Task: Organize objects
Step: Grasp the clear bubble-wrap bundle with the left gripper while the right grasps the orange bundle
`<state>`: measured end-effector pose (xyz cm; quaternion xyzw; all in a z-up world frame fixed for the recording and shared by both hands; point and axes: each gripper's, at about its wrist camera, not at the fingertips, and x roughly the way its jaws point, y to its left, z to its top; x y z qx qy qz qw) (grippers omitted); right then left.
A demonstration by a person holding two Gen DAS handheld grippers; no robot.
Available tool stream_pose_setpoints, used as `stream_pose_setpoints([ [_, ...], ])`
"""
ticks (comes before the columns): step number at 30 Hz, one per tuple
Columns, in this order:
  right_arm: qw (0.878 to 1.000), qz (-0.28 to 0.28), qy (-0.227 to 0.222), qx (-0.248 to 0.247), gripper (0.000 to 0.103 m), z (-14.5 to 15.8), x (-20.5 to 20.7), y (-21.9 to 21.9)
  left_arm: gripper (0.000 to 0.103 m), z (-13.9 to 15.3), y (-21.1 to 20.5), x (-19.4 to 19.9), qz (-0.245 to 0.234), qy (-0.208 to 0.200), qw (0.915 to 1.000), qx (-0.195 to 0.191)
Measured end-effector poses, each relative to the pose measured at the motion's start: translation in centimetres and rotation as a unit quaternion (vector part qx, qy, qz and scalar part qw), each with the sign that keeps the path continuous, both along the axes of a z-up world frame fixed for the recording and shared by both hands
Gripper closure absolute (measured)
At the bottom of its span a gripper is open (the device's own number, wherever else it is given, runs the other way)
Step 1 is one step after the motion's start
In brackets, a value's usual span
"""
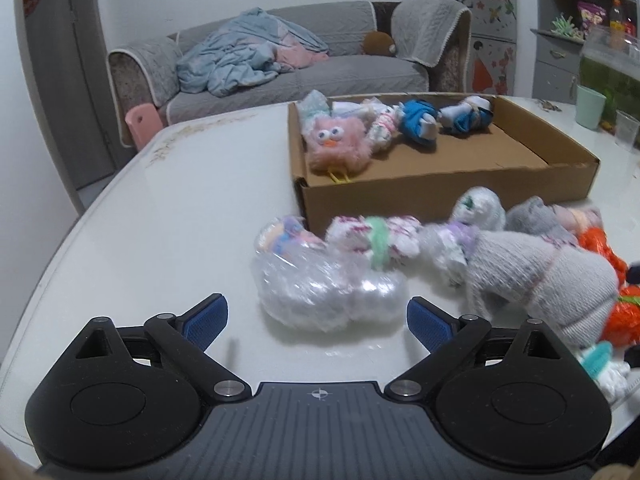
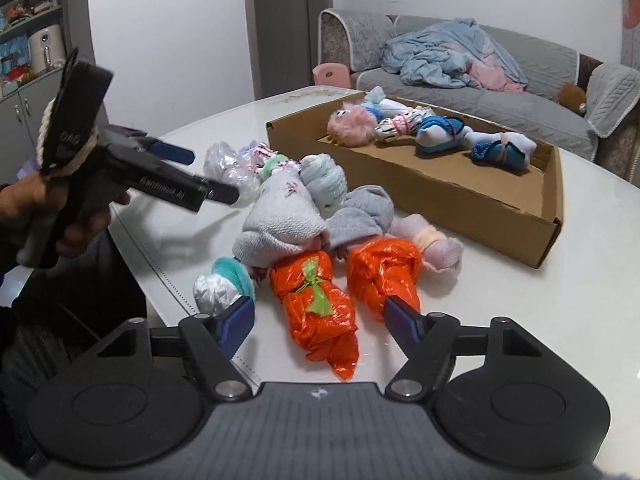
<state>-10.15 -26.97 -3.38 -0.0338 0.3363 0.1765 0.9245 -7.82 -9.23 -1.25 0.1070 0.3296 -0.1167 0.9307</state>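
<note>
Left gripper [image 1: 317, 322] gapes empty at clear-wrapped bundle [image 1: 320, 284] (12 o'clock). Right gripper [image 2: 318, 320] gapes, straddling orange bundle [image 2: 316, 312]. Slick film could slip.

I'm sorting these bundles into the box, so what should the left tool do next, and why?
Probably ease the left tool forward and close on the clear plastic bundle: it is open, the bundle lies just ahead between its fingers, and the cardboard box has room.

Two wrist fisheyes, low over the table [image 1: 168, 216].
Both face the cardboard box [image 1: 440, 184] and sofa [image 2: 500, 92]; shared: bundle pile.
</note>
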Motion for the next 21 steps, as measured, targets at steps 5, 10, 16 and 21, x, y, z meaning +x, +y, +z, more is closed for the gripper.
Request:
stream_pose_setpoints([
  [5, 1.0, 0.01, 0.013, 0.004, 0.051, -0.8, 0.1, 0.0, 0.003, -0.2, 0.0, 1.5, -0.001, -0.003, 1.0, 0.0],
  [10, 1.0, 0.016, 0.011, 0.01, 0.06, -0.9, -0.1, 0.0, 0.005, -0.6, -0.2, 2.8, -0.005, 0.001, 1.0, -0.007],
  [16, 1.0, 0.019, 0.006, 0.02, 0.076, -1.0, -0.7, -0.6, 0.021, -0.9, 0.3, 2.4, -0.002, 0.017, 0.9994, -0.029],
  [21, 0.999, 0.019, 0.003, 0.028, 0.078, -0.9, -0.7, -0.8, 0.05, -0.6, 0.3, 1.4, -0.013, 0.017, 0.9992, -0.034],
])
